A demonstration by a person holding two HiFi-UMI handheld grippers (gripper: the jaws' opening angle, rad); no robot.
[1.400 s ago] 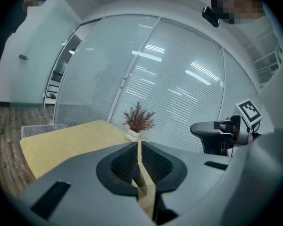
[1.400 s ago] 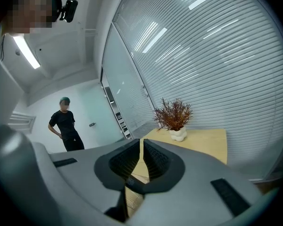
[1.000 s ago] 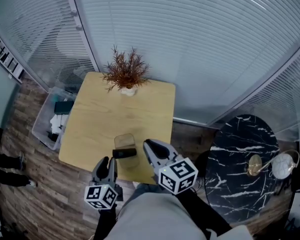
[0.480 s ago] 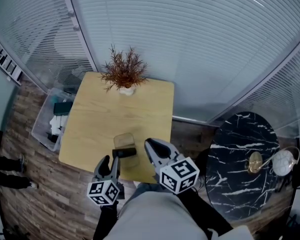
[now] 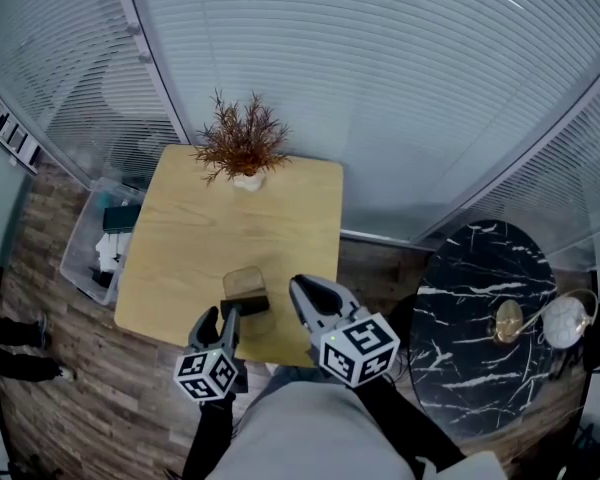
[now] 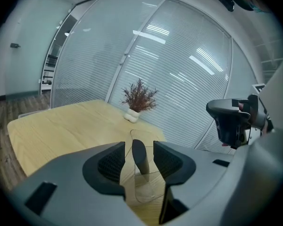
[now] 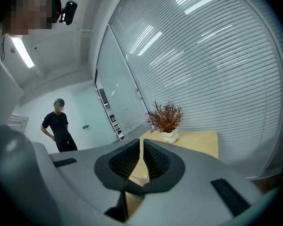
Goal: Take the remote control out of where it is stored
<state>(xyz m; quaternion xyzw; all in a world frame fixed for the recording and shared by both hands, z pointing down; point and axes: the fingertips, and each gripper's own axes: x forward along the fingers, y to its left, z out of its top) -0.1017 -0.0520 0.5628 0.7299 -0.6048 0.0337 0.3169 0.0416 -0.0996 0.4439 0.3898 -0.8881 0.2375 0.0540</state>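
Note:
The black remote control (image 5: 246, 307) stands in a clear holder (image 5: 244, 281) near the front edge of the wooden table (image 5: 200, 228). My left gripper (image 5: 220, 318) reaches to it from the front left. In the left gripper view the remote (image 6: 140, 157) sits upright between the two pads, with a gap on each side, and the holder (image 6: 146, 192) lies below. These jaws have just been opening, and the pads do not press on the remote. My right gripper (image 5: 298, 293) hovers just right of the holder, its jaws together with nothing between them (image 7: 142, 147).
A potted dry plant (image 5: 242, 143) stands at the table's far edge. A plastic bin (image 5: 100, 243) sits on the floor to the left. A black marble round table (image 5: 490, 318) is at the right. Glass walls with blinds lie behind. A person (image 7: 59, 126) stands far off.
My left gripper has sunk a little toward the holder and its jaws stand wider round the remote. The remote stays in the holder. The right gripper has kept still.

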